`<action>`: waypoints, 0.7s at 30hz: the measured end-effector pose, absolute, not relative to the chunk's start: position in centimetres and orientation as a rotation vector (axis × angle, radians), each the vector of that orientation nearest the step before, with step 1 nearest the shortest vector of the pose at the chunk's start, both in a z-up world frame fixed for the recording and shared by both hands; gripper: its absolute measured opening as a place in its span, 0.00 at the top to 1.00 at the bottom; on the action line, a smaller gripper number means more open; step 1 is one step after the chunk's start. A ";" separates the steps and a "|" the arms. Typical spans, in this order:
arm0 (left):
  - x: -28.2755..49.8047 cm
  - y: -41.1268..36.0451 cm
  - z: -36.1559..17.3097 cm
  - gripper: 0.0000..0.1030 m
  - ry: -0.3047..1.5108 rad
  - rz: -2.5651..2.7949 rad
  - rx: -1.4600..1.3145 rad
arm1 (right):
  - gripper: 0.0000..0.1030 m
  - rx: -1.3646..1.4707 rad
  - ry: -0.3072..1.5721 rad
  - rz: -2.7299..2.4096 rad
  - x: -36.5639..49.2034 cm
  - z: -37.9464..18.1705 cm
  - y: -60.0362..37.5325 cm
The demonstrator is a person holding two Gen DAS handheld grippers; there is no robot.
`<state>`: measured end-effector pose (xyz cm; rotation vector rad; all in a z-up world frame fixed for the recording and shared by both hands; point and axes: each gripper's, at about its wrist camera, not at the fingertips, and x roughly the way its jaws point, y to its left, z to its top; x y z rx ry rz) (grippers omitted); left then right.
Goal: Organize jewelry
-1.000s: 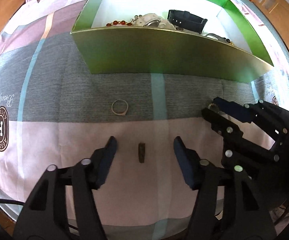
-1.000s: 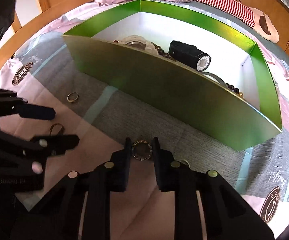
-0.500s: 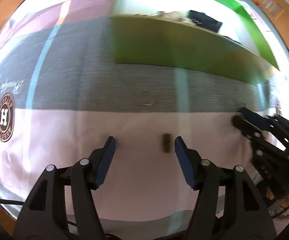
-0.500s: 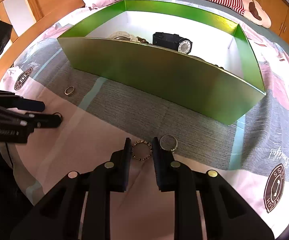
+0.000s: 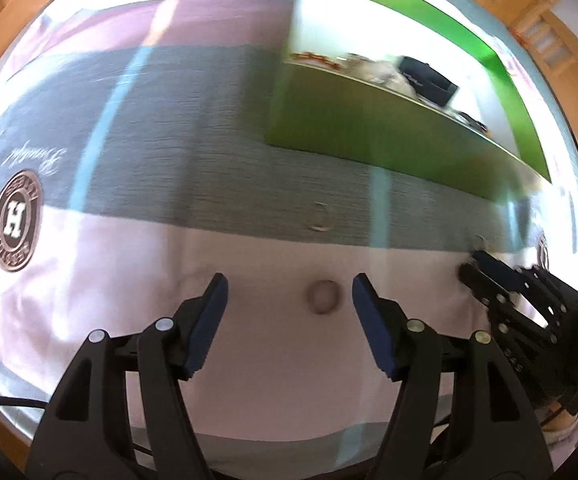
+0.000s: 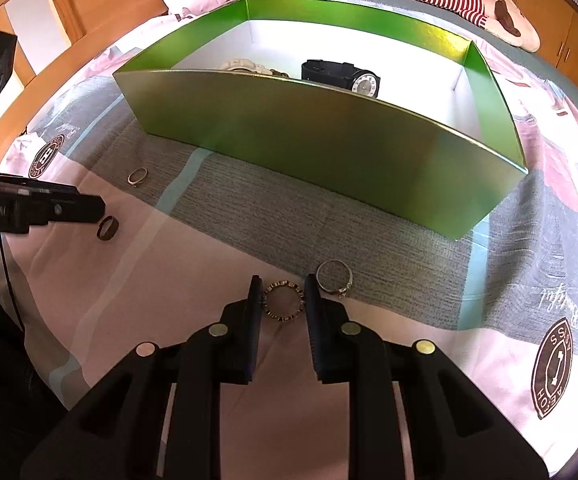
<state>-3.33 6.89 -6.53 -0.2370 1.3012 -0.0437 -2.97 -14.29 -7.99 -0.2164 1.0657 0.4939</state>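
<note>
While left claw (image 5: 289, 300) gapes, dark ring (image 5: 323, 297) between, right claw (image 6: 283, 300) pinching beaded ring (image 6: 283, 300)

You have four rings on the bedsheet outside the box: one studded ring (image 6: 283, 301), one silver ring with a setting (image 6: 333, 279), one dark band (image 6: 107, 228) and one thin ring (image 6: 137, 176). You have one green box (image 6: 329, 152). Inside it you can count one black watch (image 6: 341, 76) and one pale bracelet (image 6: 243, 66); its other contents are too hidden to count. Two grippers show.
</note>
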 end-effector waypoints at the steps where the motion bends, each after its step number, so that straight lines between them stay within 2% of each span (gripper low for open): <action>1: -3.3 6.2 -6.7 0.37 1.307 -0.051 -0.224 | 0.79 -0.216 1.066 0.494 -3.0 -8.0 -14.3; 4: -3.2 5.2 -7.5 0.44 1.333 -0.050 -0.170 | 0.79 -0.218 1.065 0.493 -3.0 -8.0 -14.2; 6: -3.2 4.8 -8.0 0.57 1.337 -0.037 -0.127 | 0.79 -0.223 1.063 0.489 -3.0 -8.0 -14.2; 8: -3.2 4.6 -8.0 0.64 1.330 -0.025 -0.109 | 0.79 -0.230 1.059 0.487 -3.1 -8.0 -14.1; 9: -3.2 4.7 -7.9 0.75 1.325 -0.027 -0.111 | 0.79 -0.229 1.059 0.485 -3.1 -8.0 -14.0; 10: -3.2 4.6 -7.8 0.81 1.323 -0.030 -0.112 | 0.79 -0.227 1.058 0.484 -3.1 -8.0 -14.0; 17: -3.2 3.9 -6.6 0.81 1.263 -0.044 -0.099 | 0.79 -0.220 1.042 0.477 -3.6 -7.1 -14.0; 21: -3.2 3.8 -3.8 0.81 1.184 -0.067 -0.091 | 0.79 -0.202 0.979 0.502 -3.9 -3.9 -14.1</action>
